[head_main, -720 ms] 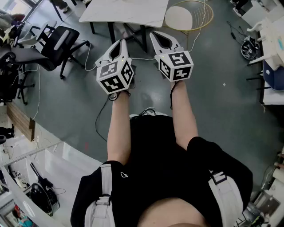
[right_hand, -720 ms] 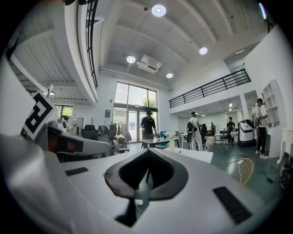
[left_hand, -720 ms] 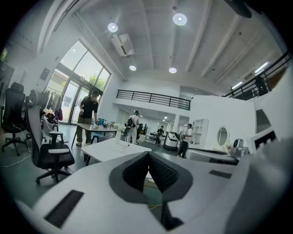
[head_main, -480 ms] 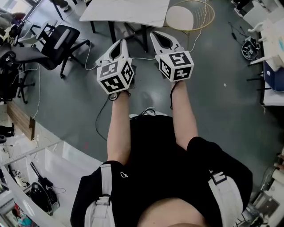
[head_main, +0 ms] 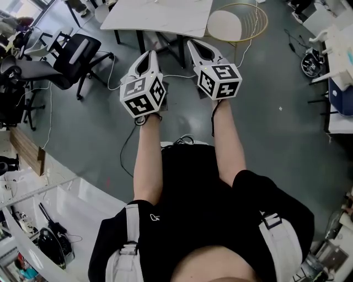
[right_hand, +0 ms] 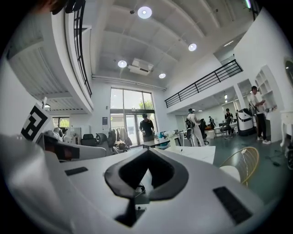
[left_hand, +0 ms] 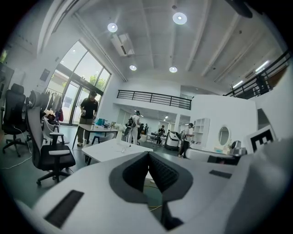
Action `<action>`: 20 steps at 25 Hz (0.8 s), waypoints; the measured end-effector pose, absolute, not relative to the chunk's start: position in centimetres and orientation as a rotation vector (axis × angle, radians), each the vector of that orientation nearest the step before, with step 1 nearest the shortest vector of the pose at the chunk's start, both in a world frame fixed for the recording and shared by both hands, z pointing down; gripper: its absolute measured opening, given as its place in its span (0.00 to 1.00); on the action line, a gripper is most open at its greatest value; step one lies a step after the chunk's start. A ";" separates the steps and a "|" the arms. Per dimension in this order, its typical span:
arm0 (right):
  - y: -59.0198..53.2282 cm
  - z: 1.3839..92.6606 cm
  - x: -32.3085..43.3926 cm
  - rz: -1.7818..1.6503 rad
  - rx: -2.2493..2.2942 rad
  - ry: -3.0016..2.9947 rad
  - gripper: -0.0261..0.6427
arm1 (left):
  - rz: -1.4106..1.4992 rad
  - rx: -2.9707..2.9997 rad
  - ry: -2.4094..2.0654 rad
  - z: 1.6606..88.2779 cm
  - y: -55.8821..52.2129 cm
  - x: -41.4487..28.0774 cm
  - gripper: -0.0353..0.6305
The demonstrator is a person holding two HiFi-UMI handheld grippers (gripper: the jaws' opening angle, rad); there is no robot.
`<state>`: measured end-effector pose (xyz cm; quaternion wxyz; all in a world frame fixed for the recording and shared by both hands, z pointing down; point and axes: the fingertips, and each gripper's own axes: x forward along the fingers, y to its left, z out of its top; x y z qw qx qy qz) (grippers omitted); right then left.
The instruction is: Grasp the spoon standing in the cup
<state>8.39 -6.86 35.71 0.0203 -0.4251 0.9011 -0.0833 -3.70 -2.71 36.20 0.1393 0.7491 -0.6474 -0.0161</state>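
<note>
Left gripper (head_main: 149, 55) and right gripper (head_main: 193, 45) are both closed and empty, with the jaw tips meeting and nothing between them. They are held side by side out front over the grey floor. No view shows the spoon or the cup. A white desk (head_main: 160, 14) lies just past the tips, with a black office chair (head_main: 74, 52) to the left and a gold wire chair (head_main: 227, 25) to the right. Only the gripper views show a standing person (left_hand: 88, 114), tall windows (left_hand: 78, 87) and a balcony railing (left_hand: 153, 98).

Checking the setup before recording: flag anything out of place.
No cup or spoon shows in any view. The left gripper and right gripper are shut, empty, above the floor, short of the white table.
</note>
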 end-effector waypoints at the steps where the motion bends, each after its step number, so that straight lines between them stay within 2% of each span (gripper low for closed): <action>1: -7.0 35.5 8.5 -0.258 -1.319 2.788 0.05 | -0.042 2.169 -1.875 36.1 -2.8 -3.7 0.08; 20: -7.7 33.8 12.0 -0.265 -1.335 2.712 0.05 | -0.010 2.228 -1.924 33.8 -4.0 -3.9 0.08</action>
